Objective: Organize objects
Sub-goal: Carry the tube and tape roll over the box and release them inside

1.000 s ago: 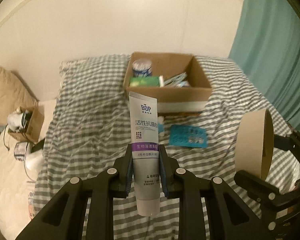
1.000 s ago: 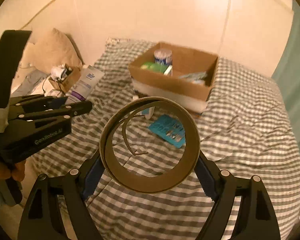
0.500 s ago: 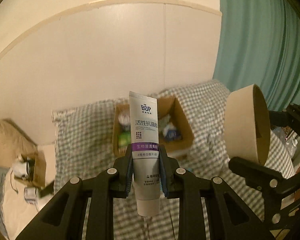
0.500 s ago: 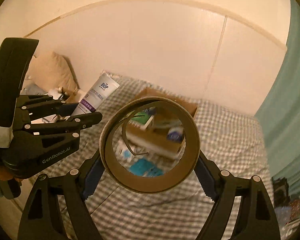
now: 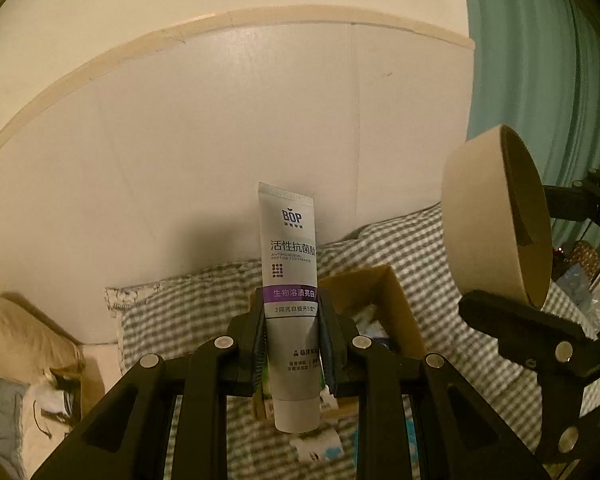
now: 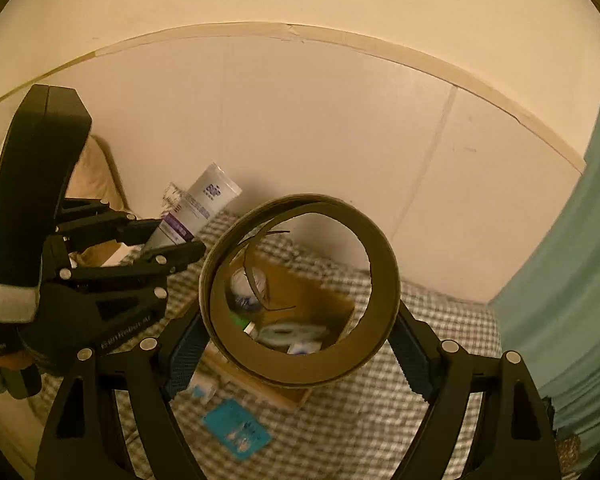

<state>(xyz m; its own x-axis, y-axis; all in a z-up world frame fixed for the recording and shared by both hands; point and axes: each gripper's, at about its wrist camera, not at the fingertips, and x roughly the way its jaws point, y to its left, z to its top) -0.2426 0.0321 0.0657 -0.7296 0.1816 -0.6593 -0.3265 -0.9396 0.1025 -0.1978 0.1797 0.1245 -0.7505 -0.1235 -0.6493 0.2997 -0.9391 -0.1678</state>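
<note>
- A grey-white toothpaste tube [image 5: 290,296] is being clamped upright, cap down, by the left gripper [image 5: 291,344].
- A brown cardboard tape ring [image 6: 300,300] is being gripped by the right gripper [image 6: 300,354], above an open cardboard box [image 6: 320,312] on the checked bedspread [image 6: 440,320].

A grey-and-white checked bedspread [image 6: 440,320] covers the bed below a plain cream panelled wall [image 5: 220,140]. A teal pleated curtain [image 6: 572,260] hangs at the right. A tan cushion [image 5: 24,332] leans at the bed's left side.
</note>
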